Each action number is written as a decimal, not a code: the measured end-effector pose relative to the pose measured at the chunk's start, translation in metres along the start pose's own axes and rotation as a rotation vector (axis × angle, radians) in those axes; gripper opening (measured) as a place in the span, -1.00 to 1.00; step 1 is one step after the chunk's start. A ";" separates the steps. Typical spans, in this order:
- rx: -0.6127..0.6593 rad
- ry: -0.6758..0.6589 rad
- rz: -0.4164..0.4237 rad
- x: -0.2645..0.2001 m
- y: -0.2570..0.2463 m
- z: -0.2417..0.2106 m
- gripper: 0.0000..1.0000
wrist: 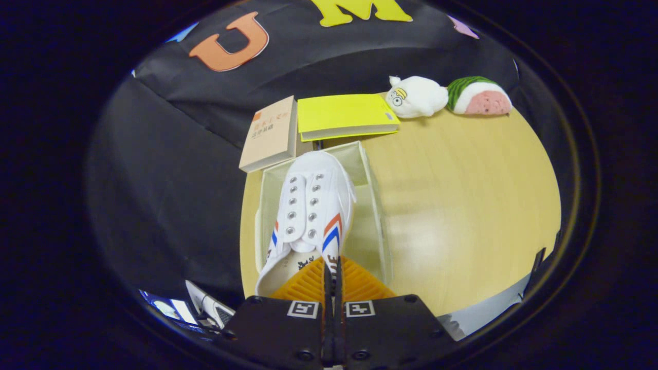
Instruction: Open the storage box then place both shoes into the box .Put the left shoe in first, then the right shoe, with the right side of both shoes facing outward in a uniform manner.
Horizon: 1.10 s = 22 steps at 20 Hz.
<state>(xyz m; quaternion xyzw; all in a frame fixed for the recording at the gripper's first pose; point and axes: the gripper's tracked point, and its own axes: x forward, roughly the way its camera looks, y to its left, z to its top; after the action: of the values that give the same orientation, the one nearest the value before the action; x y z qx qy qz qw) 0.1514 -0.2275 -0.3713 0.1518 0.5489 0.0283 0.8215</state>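
Observation:
My gripper (332, 267) is shut on the collar of a white canvas shoe (311, 205) with red and blue stripes and metal eyelets. Both fingers pinch the shoe's right-hand collar edge by the heel. The shoe points away from me, toe toward the books, and hangs over the open translucent storage box (375, 205) on the wooden table. Its toe sits above the box's far end; its heel is near the box's near end. I cannot tell whether its sole touches the box floor. The box's right half is bare.
Beyond the box lie a beige book (270, 136) and a yellow book (344, 115). Farther right on the round wooden table (462, 195) rest a white plush toy (416, 96) and a watermelon-patterned plush (480, 96). The table's left edge runs close by the box.

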 end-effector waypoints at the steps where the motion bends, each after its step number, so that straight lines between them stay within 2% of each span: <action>1: 0.016 0.003 -0.022 0.001 -0.001 -0.003 -0.89; 6: -0.026 -0.068 -0.205 0.013 -0.022 -0.012 -0.89; 13: -0.015 -0.150 -0.342 0.035 -0.030 -0.012 -0.89; 16: -0.007 -0.145 -0.355 0.042 -0.030 -0.016 -0.84; 19: 0.009 -0.144 -0.320 0.041 -0.025 -0.020 -0.70; 22: -0.024 -0.197 -0.321 0.027 -0.027 -0.013 -0.56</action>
<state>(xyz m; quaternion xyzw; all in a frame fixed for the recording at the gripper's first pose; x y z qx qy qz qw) 0.1468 -0.2446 -0.4078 0.0546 0.4824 -0.1116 0.8671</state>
